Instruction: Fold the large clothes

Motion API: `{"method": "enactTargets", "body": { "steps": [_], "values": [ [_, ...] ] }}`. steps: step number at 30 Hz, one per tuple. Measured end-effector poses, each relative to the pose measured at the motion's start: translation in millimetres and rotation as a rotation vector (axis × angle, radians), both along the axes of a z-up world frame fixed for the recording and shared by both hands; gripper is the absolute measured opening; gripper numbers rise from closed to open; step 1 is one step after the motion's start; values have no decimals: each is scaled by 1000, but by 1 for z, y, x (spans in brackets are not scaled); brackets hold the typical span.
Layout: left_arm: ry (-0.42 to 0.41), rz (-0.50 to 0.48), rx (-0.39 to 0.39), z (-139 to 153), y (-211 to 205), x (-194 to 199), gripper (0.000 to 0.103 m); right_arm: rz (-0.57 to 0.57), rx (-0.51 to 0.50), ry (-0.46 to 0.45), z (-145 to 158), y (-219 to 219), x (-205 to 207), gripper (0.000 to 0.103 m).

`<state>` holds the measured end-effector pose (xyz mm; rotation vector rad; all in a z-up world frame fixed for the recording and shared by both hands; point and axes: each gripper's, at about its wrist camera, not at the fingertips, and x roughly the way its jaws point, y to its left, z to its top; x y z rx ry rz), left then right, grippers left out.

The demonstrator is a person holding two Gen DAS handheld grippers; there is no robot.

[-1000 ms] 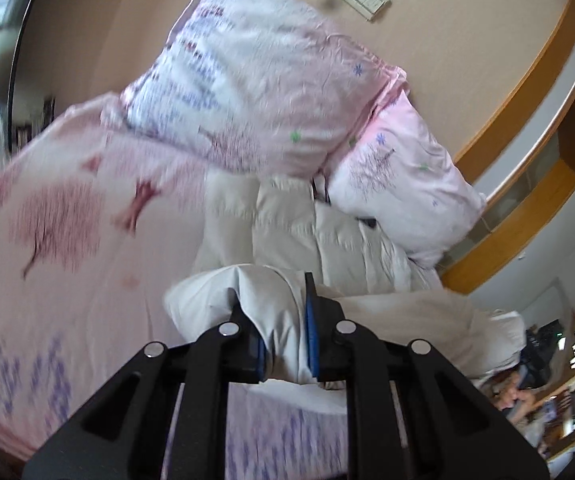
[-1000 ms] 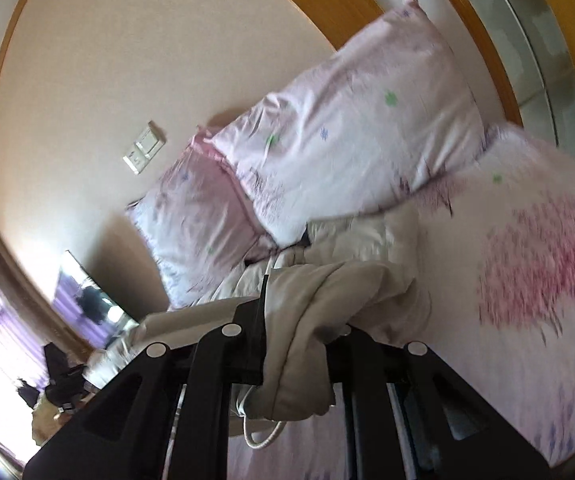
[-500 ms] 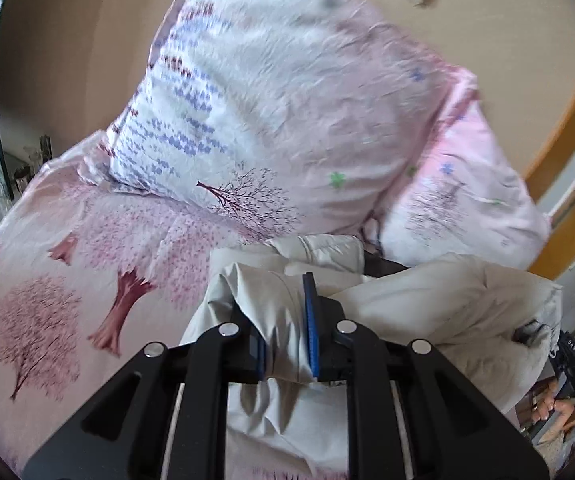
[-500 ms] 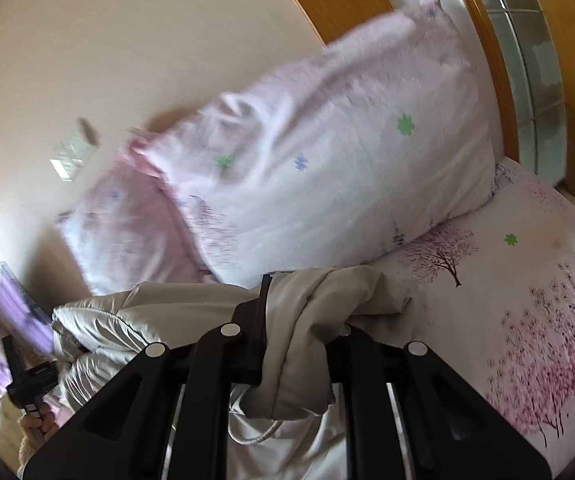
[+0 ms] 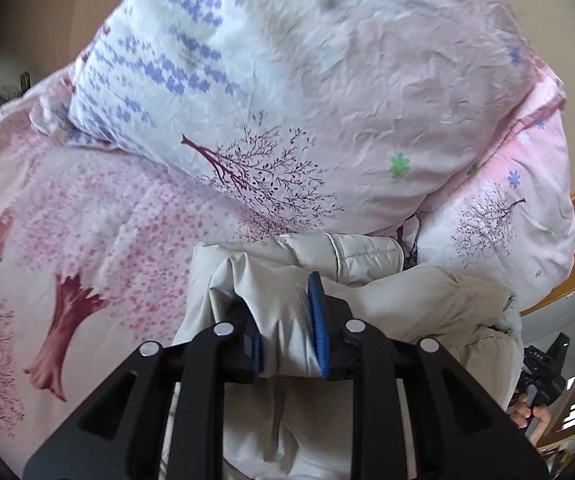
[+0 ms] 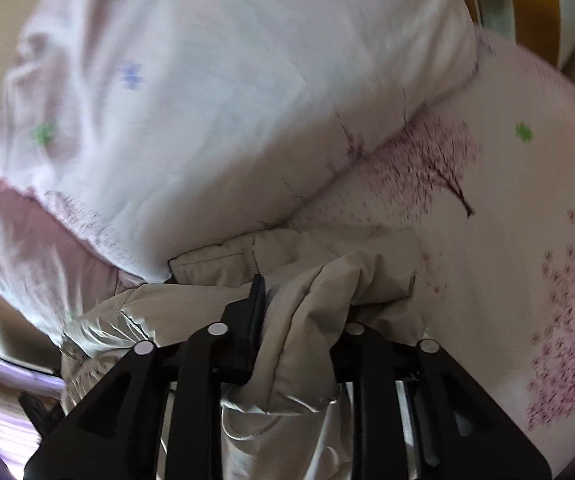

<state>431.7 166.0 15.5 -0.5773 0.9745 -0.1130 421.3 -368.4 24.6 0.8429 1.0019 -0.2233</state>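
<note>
1. Left gripper point(image 5: 289, 328), black frame with blue pads, is clamped on a bunched fold of the puffy beige quilted jacket point(image 5: 367, 256).
2. Right gripper point(image 6: 301, 312), black, pinches another thick wad of the same jacket point(image 6: 215, 312); fabric drapes over its right finger.
3. Jacket lies heaped on the pink tree-print bedsheet point(image 5: 99, 216), its far edge touching the pillows.
4. Large white-pink floral pillow point(image 5: 307, 92) stands tilted just behind the jacket; a smaller pink pillow point(image 5: 515, 216) beside it.
5. Right view is blurred.
</note>
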Motion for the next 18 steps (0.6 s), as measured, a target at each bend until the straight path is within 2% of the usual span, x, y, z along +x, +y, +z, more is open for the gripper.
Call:
{"method": "enactTargets", "body": {
  "steps": [1, 3, 5, 6, 8, 9, 10, 11, 13, 15, 18],
  "values": [
    [15, -2, -20, -4, 1, 4, 27, -20, 41, 16, -4, -4, 2, 34],
    [29, -1, -51, -7, 3, 9, 33, -47, 103, 22, -8, -9, 5, 53],
    [38, 1, -105, -10, 7, 12, 45, -71, 168, -3, -9, -15, 6, 65],
    [39, 3, -133, -11, 9, 13, 48, -79, 184, -21, -8, -17, 6, 67],
    [28, 7, -203, -12, 15, 13, 67, -93, 190, -69, -3, -21, 1, 68],
    [17, 14, -225, -10, 18, 12, 72, -93, 191, -91, -1, -22, -1, 68],
    [4, 21, -242, -8, 21, 10, 87, -91, 187, -110, 1, -23, -4, 68],
    [-18, 34, -248, -4, 25, 8, 95, -85, 169, -134, 5, -23, -9, 68],
    [-65, 60, -231, 5, 33, 1, 96, -71, 126, -151, 12, -21, -14, 68],
    [-104, 87, -213, 16, 42, -8, 97, -62, 35, -176, 27, -18, -20, 69],
    [-149, 81, -116, 33, 42, -25, 96, -58, -167, -208, 54, -11, -31, 71]
  ]
}}
